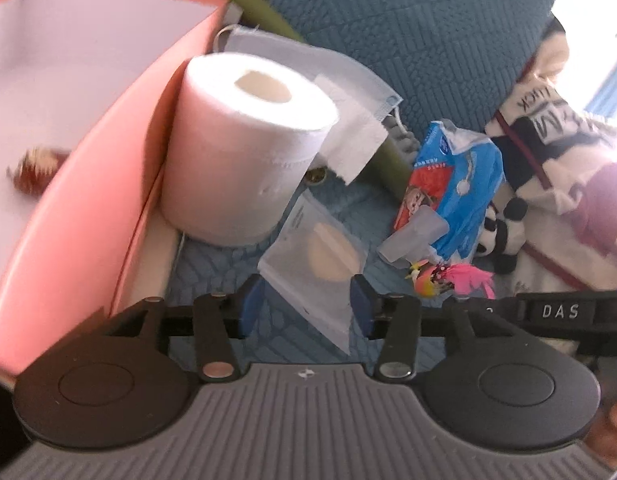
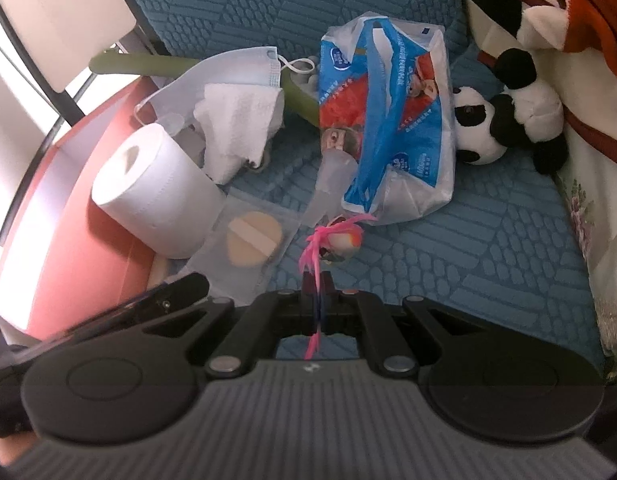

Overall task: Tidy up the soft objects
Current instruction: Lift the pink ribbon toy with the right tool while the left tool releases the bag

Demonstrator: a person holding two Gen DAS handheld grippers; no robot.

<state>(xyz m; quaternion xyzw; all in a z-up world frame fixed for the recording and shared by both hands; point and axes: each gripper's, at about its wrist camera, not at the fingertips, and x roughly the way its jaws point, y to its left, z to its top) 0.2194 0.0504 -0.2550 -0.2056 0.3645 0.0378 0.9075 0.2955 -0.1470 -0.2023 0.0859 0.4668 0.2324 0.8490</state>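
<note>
My left gripper (image 1: 308, 300) is open above a clear pouch with a beige powder puff (image 1: 312, 264), which lies on the blue cushion between the two pads. A white toilet roll (image 1: 244, 140) stands just beyond it, against a pink box (image 1: 88, 184). My right gripper (image 2: 318, 296) is shut on the pink feathers of a small feather toy (image 2: 340, 242), whose round body hangs just past the fingertips. In the right wrist view the pouch (image 2: 248, 240) and the roll (image 2: 156, 188) sit to the left of that toy.
A blue face mask (image 2: 228, 76) with crumpled tissue lies behind the roll. A blue and red tissue packet (image 2: 388, 120) and a panda plush (image 2: 492, 124) lie to the right, by a larger plush. A blurred brown thing (image 1: 32, 172) is in the box.
</note>
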